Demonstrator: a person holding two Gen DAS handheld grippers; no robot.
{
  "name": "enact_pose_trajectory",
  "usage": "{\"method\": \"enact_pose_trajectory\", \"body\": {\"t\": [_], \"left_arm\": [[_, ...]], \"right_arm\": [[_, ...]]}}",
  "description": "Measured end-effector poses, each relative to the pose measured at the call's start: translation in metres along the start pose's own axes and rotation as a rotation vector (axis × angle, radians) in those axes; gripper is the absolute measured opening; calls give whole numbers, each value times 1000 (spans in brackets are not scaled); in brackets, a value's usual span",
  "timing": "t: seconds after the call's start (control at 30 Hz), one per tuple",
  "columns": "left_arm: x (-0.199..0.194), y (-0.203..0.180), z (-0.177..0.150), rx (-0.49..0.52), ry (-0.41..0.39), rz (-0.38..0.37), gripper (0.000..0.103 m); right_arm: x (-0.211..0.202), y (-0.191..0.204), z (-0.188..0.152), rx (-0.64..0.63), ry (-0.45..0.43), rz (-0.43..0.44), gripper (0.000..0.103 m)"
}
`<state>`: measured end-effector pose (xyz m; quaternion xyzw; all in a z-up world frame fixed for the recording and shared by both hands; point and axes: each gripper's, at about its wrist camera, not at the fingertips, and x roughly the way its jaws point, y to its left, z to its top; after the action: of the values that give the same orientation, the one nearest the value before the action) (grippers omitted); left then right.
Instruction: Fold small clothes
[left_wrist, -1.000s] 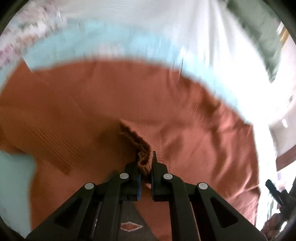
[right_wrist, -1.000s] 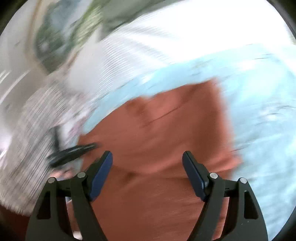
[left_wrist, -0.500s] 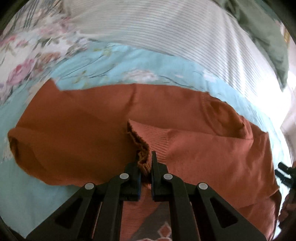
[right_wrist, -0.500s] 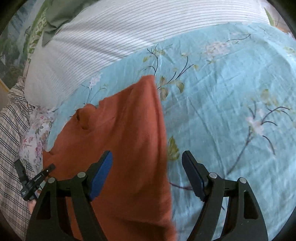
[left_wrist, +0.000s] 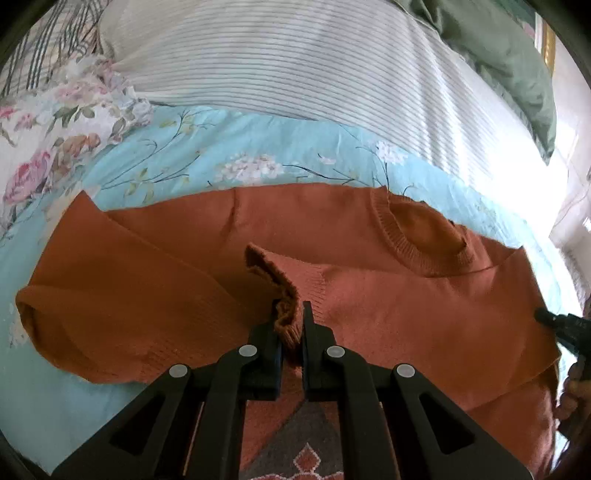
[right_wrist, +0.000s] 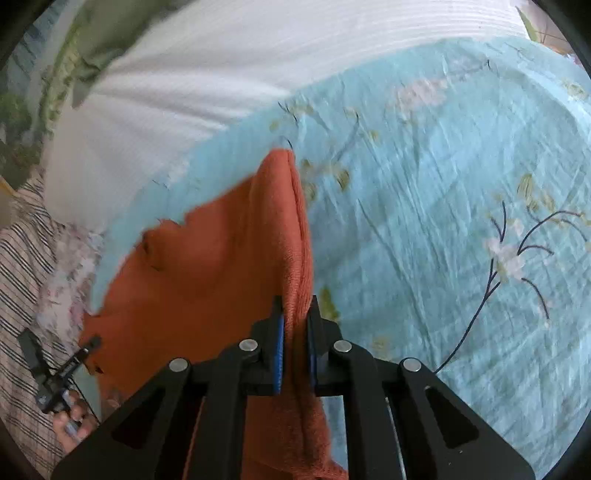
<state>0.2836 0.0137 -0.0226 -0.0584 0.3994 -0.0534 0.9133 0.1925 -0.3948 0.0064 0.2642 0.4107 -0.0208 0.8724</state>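
Observation:
A rust-orange knit sweater (left_wrist: 388, 295) lies spread on a light blue floral bedsheet (left_wrist: 221, 155); its round collar (left_wrist: 424, 236) is at the far right. My left gripper (left_wrist: 290, 317) is shut on the ribbed sleeve cuff (left_wrist: 284, 314), folded over the sweater's middle. In the right wrist view the sweater (right_wrist: 207, 280) lies to the left, and my right gripper (right_wrist: 295, 314) is shut on its right side edge (right_wrist: 299, 258), held slightly raised. The right gripper also shows at the right edge of the left wrist view (left_wrist: 565, 325).
A white striped pillow (left_wrist: 295, 62) and a green cushion (left_wrist: 498, 48) lie behind the sweater. A pink-flowered cloth (left_wrist: 48, 140) is at the far left. Checked fabric (right_wrist: 26, 258) borders the left of the right wrist view. Blue sheet (right_wrist: 461, 221) stretches right.
My right gripper, open half a second ago, has shut on the sweater's side edge. My left gripper stays shut on the cuff and has drawn back slightly, showing more of the sweater and collar.

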Motion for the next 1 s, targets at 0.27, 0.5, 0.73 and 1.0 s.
{"method": "enact_pose_trajectory", "body": {"t": [0.27,0.5,0.73,1.0], "left_arm": [[-8,28,-13,-55,45,-21,15],[-55,57,-29,17,-4,39,44],[-49,46,-35,219,24,55,73],[-10,18,-46,400,64,152,71]], "right_arm": [[-28,14,-13,-38,-62,-74,47],[-50,49,-55,-78,-49,57,60],[-33,96,-103,-113,69,189,65],[-16,114,-131,-105,152,221,67]]}}
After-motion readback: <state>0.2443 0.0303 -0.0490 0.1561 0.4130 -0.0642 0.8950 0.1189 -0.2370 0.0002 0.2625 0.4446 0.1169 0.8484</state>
